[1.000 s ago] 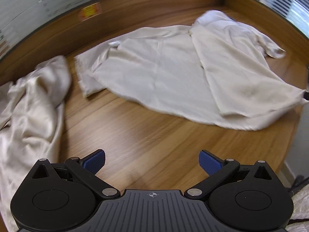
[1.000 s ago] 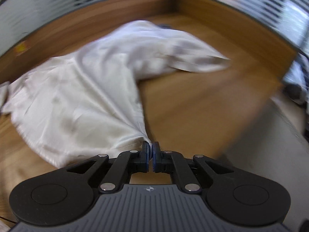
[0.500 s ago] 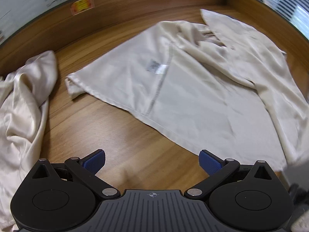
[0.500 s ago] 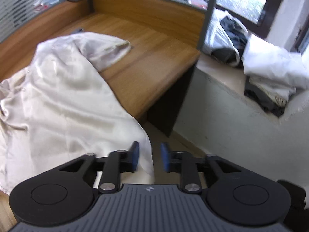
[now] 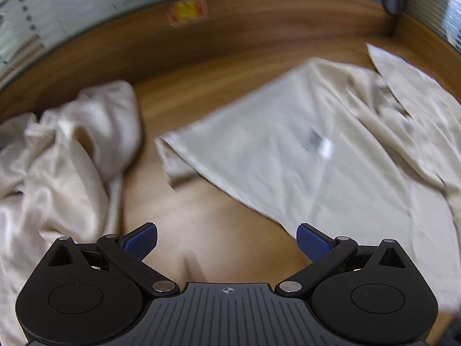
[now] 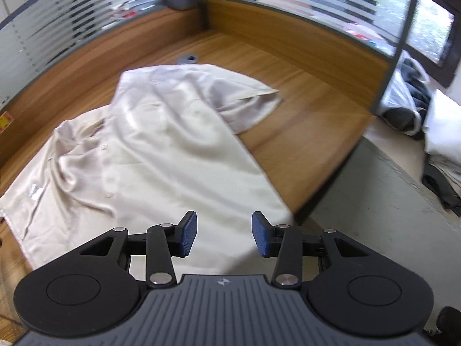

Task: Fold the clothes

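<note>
- While the right gripper is pointing down over the desk's near edge, its jaws are opening, the blue pads standing a moderate way apart with nothing pinched between them
- Just beyond those pads, the cream shirt is lying spread on the wooden desk, its near hem hanging over the desk's front edge
- Further up the shirt, a short sleeve is lying folded out toward the right, and a small white label is showing at the left
- Over on the left wrist view, the left gripper is hanging above bare wood, its jaws standing wide, gripping nothing, the blue fingertips clear of any cloth
- Past its right fingertip, the same shirt is lying flat, one hemmed corner pointing toward the middle of the desk, the view blurring a little
- Off to the left, a second cream garment is sitting crumpled in a heap, close beside the shirt's corner but not touching it
- At the far back, a wooden partition is rising behind the desk, carrying a yellow sticker, with striped glass above
</note>
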